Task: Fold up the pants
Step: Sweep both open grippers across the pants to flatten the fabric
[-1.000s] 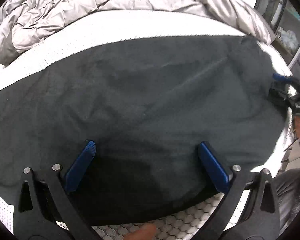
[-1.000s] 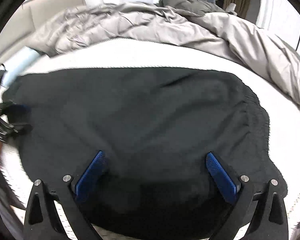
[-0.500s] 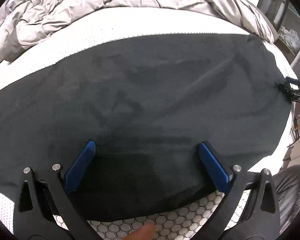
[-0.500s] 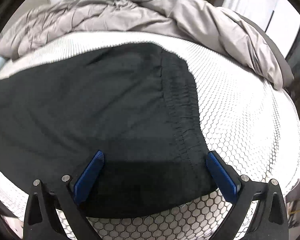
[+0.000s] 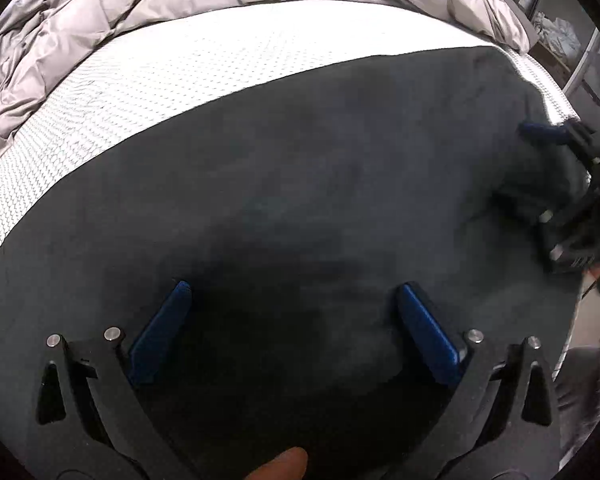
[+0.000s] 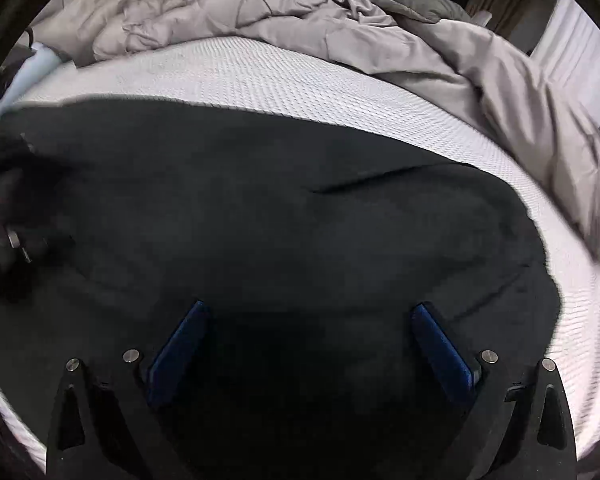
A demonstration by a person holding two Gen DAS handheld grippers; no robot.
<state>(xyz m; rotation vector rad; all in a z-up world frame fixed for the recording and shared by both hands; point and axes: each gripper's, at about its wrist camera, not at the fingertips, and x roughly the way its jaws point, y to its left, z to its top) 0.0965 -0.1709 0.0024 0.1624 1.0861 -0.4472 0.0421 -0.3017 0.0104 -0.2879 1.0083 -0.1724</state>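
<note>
Fingers [image 5: 162, 334] of left gripper [image 5: 292, 332] spread wide apart, blue pads hanging just above dark cloth, clamped on nothing; same for right gripper [image 6: 310, 346], fingers [image 6: 440, 344] held wide over the fabric with nothing between them. Black pants [image 5: 300, 200] lying spread across the white textured mattress [image 5: 180, 72] of the bed, near its front edge, mostly flat with a few soft ripples. A raised crease or layered edge [image 6: 380, 180] visible in the right wrist view, hinting at one fold perhaps already made, though not certain from these views. Grey quilted comforter [image 6: 300, 16] bunched at the far side of the mattress, well apart from the pants. Right gripper also showing at the right edge of the left wrist view, close to the cloth's end. Judged as early to middle: garment laid out and smoothed, no compact bundle yet, further folds probably left, starting with a fresh grip on an edge.
</note>
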